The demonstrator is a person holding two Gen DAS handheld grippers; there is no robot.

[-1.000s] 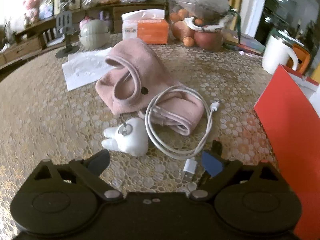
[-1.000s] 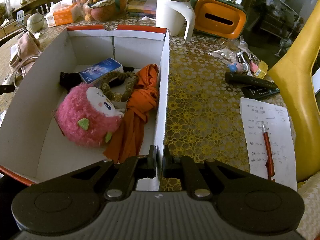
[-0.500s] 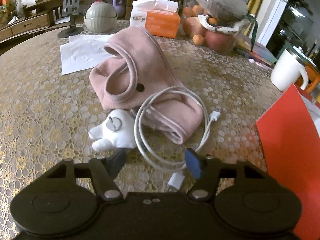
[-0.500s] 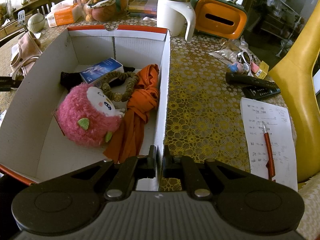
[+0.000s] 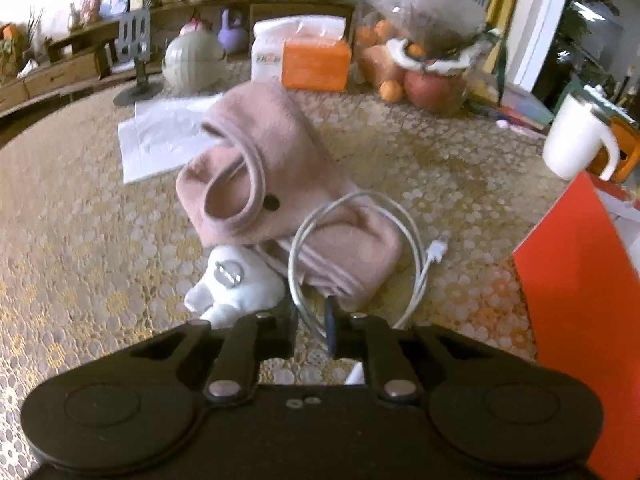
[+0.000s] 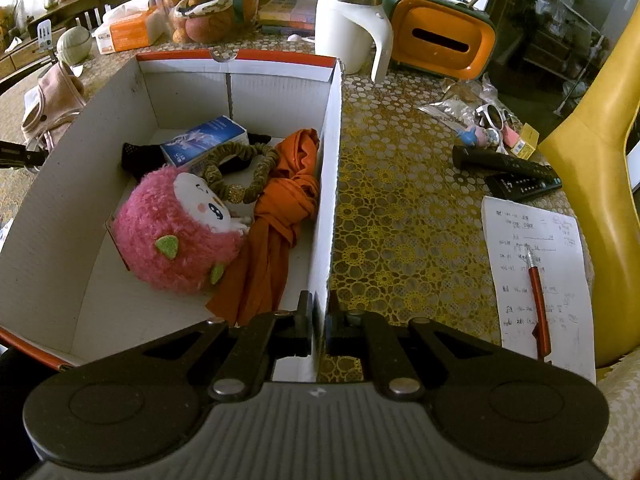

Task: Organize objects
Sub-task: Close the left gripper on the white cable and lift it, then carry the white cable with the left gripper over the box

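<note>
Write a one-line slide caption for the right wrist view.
Right gripper clamps the wall of the cardboard box, which holds a pink plush toy and an orange cloth.

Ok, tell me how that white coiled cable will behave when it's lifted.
The white cable will probably sag and uncoil, since its loops look loose and untied. It looks thin, so likely light. Part drapes over the pink cloth, so it may drag that.
</note>
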